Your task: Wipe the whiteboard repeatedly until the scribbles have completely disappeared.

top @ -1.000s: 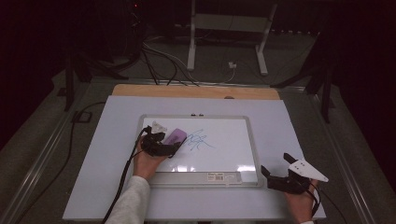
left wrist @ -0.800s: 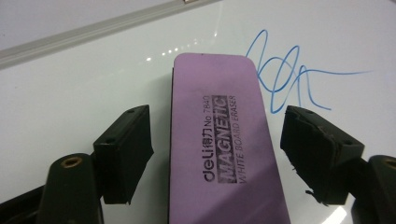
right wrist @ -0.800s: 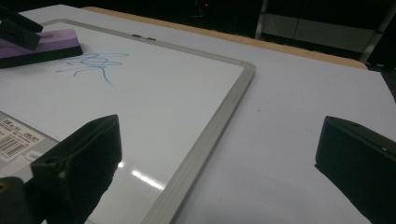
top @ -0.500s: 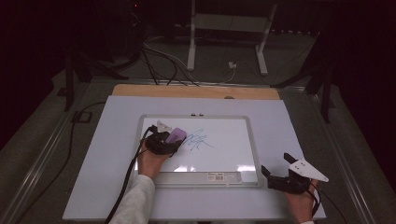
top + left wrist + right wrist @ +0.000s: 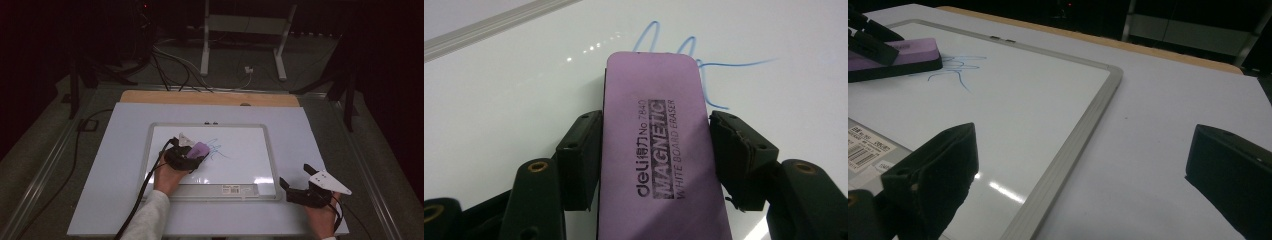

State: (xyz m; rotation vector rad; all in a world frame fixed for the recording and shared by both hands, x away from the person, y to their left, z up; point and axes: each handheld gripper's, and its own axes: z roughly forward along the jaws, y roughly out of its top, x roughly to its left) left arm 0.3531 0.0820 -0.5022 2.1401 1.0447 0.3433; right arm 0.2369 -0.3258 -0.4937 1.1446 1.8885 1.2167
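One whiteboard (image 5: 250, 170) lies flat near the middle of the pale table (image 5: 110, 150), its grey frame (image 5: 1083, 135) running round a glossy white face. A barcode label (image 5: 235, 188) sits on its near edge.

The left gripper (image 5: 192, 155) is over the left half of the board, clamped on a purple eraser (image 5: 656, 145); in the left gripper view both black jaws press the eraser's long sides at about mid-length. The eraser's front end sits at the edge of a blue scribble (image 5: 704, 65), which shows just beyond it (the print on top reads "magnetic white board eraser").

The right gripper (image 5: 300, 182) rests off the board's near right corner, jaws standing well apart with nothing between them.

Handling judgement: the eraser looks light and rigid on top, with a darker, probably soft pad underneath. The side grip at mid-length suits it, since it keeps the pad flat to the board. The glossy face is likely slick, so sliding should need little force. The board itself could shift under a wipe.
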